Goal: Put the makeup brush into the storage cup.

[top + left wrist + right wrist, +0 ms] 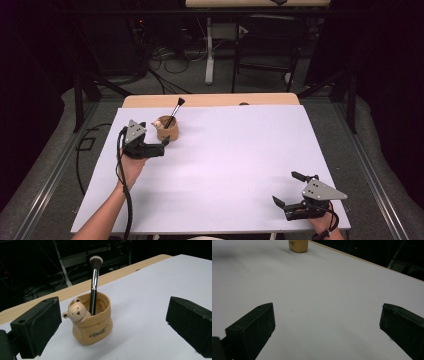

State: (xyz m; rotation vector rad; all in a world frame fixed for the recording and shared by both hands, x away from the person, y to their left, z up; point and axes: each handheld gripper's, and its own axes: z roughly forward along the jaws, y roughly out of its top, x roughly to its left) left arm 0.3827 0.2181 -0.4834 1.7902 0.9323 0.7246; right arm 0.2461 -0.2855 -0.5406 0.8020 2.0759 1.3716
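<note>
On the table, both jaws spread wide, the left hand-held gripper sits just short of the tan bear cup holding a makeup brush, far from the right hand-held gripper.

The left gripper hovers just beside the cup, jaws wide apart. The right gripper, also spread, rests far from the cup.

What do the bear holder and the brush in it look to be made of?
Bear holder: likely glazed ceramic, tan with a soft sheen and moulded bear. Brush: glossy black handle, shiny metal-looking ferrule, soft dark bristles with pale tips; the handle's material can't be told.
</note>
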